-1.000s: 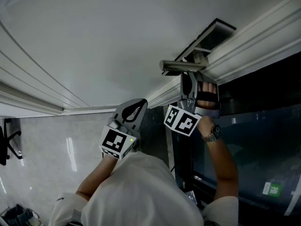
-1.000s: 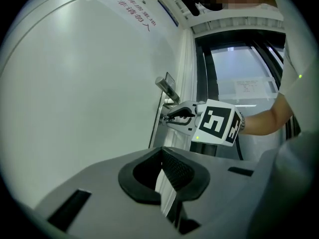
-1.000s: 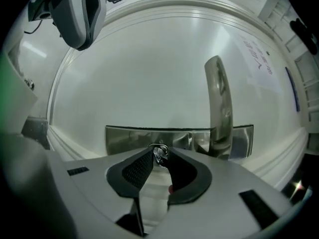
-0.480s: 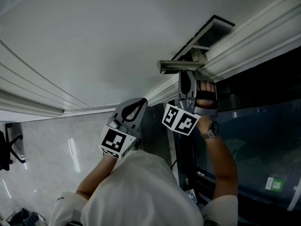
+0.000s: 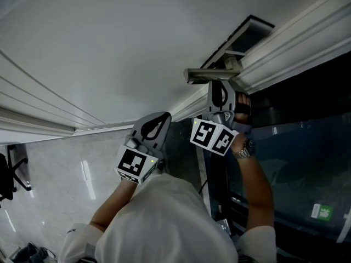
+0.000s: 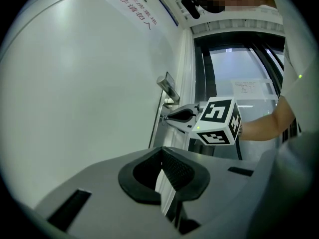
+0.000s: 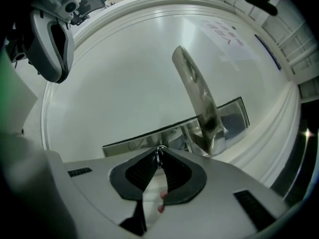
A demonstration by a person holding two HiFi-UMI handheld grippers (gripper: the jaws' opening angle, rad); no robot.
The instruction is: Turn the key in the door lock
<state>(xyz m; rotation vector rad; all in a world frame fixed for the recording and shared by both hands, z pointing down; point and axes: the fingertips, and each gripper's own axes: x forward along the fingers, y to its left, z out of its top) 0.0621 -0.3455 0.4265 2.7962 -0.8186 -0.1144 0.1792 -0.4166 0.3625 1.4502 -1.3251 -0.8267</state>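
Observation:
The white door (image 5: 120,53) carries a silver lever handle (image 5: 211,75), which crosses the right gripper view as the handle (image 7: 197,98) above a steel lock plate (image 7: 149,138). A small metal key (image 7: 159,151) sticks out of the lock below the handle. My right gripper (image 7: 159,154) points at the lock, its jaws closing with the key's head pinched between the tips. From above, the right gripper (image 5: 219,87) sits just under the handle. My left gripper (image 5: 159,119) hangs shut and empty in front of the door, apart from the lock; its tips (image 6: 162,152) meet.
A moulded white door frame (image 5: 285,43) runs along the door's edge. Right of it is a dark glass panel (image 5: 307,147). Pale glossy floor tiles (image 5: 55,169) lie at lower left. The person's arms and white shirt fill the lower middle.
The right gripper has rolled about its own axis at the lock, its marker cube turning with it. The left gripper has stayed where it was.

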